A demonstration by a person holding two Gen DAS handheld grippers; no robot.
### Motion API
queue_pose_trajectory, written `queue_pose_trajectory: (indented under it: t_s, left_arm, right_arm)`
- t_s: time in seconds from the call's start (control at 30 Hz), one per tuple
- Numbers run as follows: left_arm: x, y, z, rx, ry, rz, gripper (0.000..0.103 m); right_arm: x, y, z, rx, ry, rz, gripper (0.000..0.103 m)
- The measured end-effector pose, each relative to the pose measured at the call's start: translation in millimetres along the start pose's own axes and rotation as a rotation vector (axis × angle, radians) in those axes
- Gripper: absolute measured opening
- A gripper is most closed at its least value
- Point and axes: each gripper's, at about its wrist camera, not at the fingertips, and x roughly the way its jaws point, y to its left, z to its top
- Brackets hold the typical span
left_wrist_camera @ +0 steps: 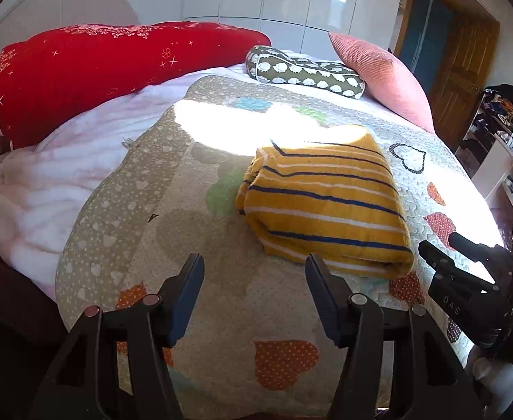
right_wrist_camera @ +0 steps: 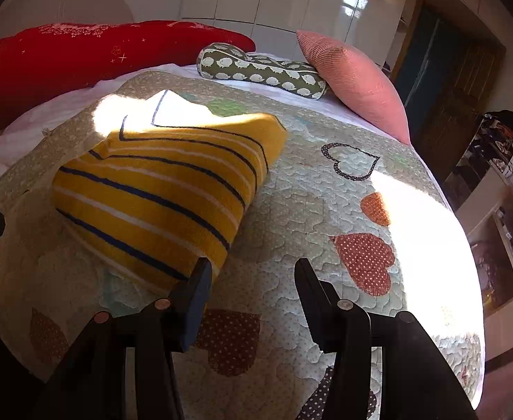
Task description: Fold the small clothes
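Note:
A yellow garment with blue and white stripes point(left_wrist_camera: 326, 206) lies folded into a thick rectangle on the quilted bed cover point(left_wrist_camera: 221, 315). My left gripper point(left_wrist_camera: 254, 262) is open and empty, hovering just in front of the garment's near left corner. The garment also shows in the right wrist view point(right_wrist_camera: 158, 196). My right gripper point(right_wrist_camera: 253, 266) is open and empty, at the garment's near right corner, its left fingertip point(right_wrist_camera: 200, 276) close to the fold. The right gripper also shows at the right edge of the left wrist view point(left_wrist_camera: 466, 280).
A red quilt point(left_wrist_camera: 99, 70) is bunched at the head of the bed, with a green patterned bolster point(left_wrist_camera: 305, 73) and a pink cushion point(left_wrist_camera: 382, 77) beside it. A pink blanket point(left_wrist_camera: 46, 189) lies left. Shelves point(left_wrist_camera: 501, 133) and a wooden door point(left_wrist_camera: 462, 70) stand right of the bed.

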Motion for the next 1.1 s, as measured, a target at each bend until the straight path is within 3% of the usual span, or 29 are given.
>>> queue_pose_trajectory:
  t_s: [0.2,0.33,0.4,0.53,0.77,0.9,1.1]
  left_arm:
    - [10.0,-10.6,-2.5,0.022,0.036,0.0,0.06]
    - [21.4,-6.4,-4.9,-0.002,0.076,0.003,0.06]
    - [27.1,-2.7,-6.0,-0.024,0.099,-0.009,0.06]
    - [31.0,-1.2,-6.9,-0.028,0.108,-0.014,0.06]
    - [26.4,-0.6,-7.2,-0.028,0.105,-0.011,0.06]
    - [22.7,4.5,-6.7,-0.038,0.106,-0.001,0.06]
    - [27.7,11.1,-5.8,-0.056,0.118,0.005,0.06]
  right_arm:
    - [8.4,-15.4,-13.3,0.039,0.03,-0.005,0.053]
    - [15.7,-26.0,-18.2,0.097,0.048,0.044,0.054]
    - [22.3,-39.5,-18.6,0.194,0.065,0.189,0.055]
    - [49.5,-67.2,-19.1,0.451,0.089,0.587,0.06]
    - [117.3,-51.6,-9.9,0.664,0.176,0.9,0.066]
    - [120.5,-52.8,-8.7,0.711,0.187,0.935,0.034]
    - [88.8,-83.6,-6.5,0.645,0.12,0.823,0.03]
